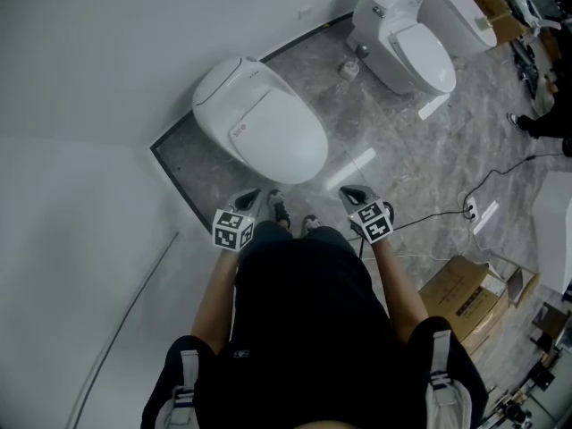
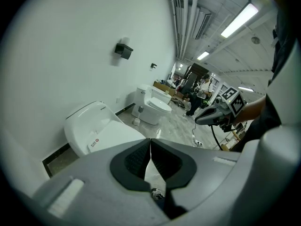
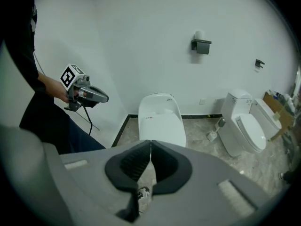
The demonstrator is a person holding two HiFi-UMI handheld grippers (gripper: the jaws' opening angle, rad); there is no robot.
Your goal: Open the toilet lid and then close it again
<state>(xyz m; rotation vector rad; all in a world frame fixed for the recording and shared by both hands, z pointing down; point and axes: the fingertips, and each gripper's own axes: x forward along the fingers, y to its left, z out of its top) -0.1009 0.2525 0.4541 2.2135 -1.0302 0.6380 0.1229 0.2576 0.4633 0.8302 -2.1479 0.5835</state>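
Standing before a white toilet [image 1: 259, 119], between 11 and 12 o'clock from the middle of the head view, with its lid [image 1: 273, 132] down flat over the bowl. Holding the left gripper [image 1: 253, 197] at 6 o'clock of that toilet, jaws pressed together on nothing, tip clear of the porcelain. Holding the right gripper [image 1: 350, 193] at 4 o'clock of the toilet, likewise closed and empty, just off the bowl's rounded front end. Pointing both tips forward and down over the grey marbled floor [image 1: 402, 159]. In the right gripper view, looking past the closed jaws at the toilet dead ahead at 12 o'clock, backed against the white wall [image 3: 141, 41], with a black wall fitting [image 3: 201, 45] up at 1 o'clock. In the head view, also taking in a second toilet [image 1: 407, 43] at 1 o'clock, a third toilet [image 1: 456, 12] just beyond it, a cardboard box [image 1: 465, 298] at 4 o'clock and a black cable [image 1: 487, 181] trailing over the floor at 3 o'clock.
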